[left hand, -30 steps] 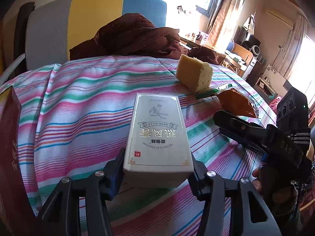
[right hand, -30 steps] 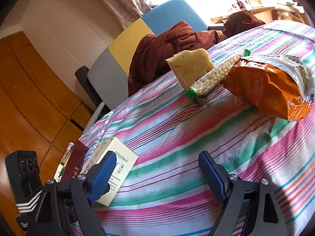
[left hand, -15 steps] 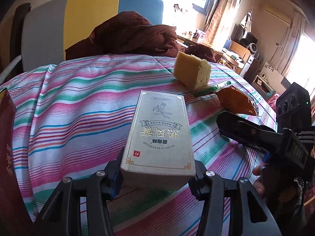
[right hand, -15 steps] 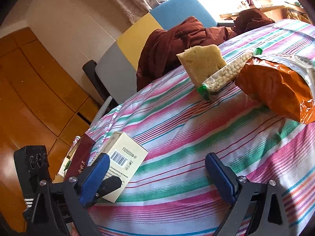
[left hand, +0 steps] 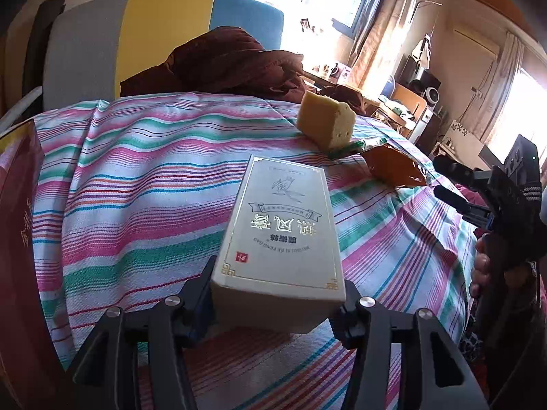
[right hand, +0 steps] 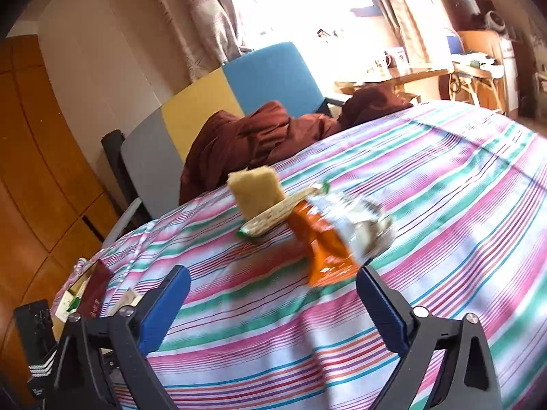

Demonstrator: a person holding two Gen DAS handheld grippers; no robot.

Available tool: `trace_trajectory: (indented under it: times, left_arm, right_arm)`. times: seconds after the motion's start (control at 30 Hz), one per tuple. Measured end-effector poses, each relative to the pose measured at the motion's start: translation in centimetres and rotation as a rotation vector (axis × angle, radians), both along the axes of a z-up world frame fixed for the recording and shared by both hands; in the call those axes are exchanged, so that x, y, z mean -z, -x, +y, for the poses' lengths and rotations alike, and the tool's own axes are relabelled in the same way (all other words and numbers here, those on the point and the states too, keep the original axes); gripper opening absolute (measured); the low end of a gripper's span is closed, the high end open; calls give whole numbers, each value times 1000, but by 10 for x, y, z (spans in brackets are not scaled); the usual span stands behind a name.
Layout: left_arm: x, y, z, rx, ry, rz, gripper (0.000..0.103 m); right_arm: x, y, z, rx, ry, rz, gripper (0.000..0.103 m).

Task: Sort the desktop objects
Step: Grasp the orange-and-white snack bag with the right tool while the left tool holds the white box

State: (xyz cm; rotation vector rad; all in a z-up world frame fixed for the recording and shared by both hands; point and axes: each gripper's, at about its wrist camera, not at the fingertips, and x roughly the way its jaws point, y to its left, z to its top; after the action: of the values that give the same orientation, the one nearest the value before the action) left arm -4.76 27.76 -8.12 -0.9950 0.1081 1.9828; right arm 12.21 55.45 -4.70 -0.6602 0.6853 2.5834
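Note:
A white box with gold lettering (left hand: 280, 232) is clamped at its near end by my left gripper (left hand: 277, 302) and held above the striped tablecloth (left hand: 143, 198). Past it lie a yellow sponge block (left hand: 324, 124), a green-ended cracker pack (left hand: 355, 145) and an orange snack bag (left hand: 393, 167). My right gripper (right hand: 273, 304) is open and empty, hovering over the cloth with the orange snack bag (right hand: 324, 249) ahead between its fingers, and the sponge (right hand: 254, 191) and cracker pack (right hand: 273, 215) behind that. In the left wrist view the right gripper (left hand: 454, 184) hangs at the table's right edge.
A dark red box (left hand: 17, 222) stands at the far left, also seen as the dark red box (right hand: 95, 290) in the right wrist view. A chair (left hand: 136, 41) with a maroon garment (left hand: 222, 61) sits behind the table. A hand (left hand: 482, 266) holds the right gripper's handle.
The left gripper has kept hold of the white box and raised it slightly. The right gripper has swung right, so the snack bag now lies centred ahead of its fingers.

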Motion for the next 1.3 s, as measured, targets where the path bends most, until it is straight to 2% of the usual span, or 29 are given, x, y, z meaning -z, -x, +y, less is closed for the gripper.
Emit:
trace_trajectory:
  times: [0.1, 0.33, 0.43, 0.6, 1.3]
  left_arm:
    - [1, -1, 1, 14, -10, -7, 64]
    - [2, 1, -2, 14, -41, -29, 65]
    - [3, 3, -4, 11, -59, -44, 65]
    - [3, 2, -2, 10, -54, -39, 65]
    - [3, -1, -2, 16, -44, -29, 68]
  right_arm:
    - [-1, 11, 20, -29, -34, -77, 103]
    - [4, 36, 45, -25, -69, -203, 103]
    - [8, 41, 53, -19, -52, -231, 101]
    - [15, 56, 56, -58, -39, -279, 92]
    - [25, 105, 62, -182, -213, -496, 92]
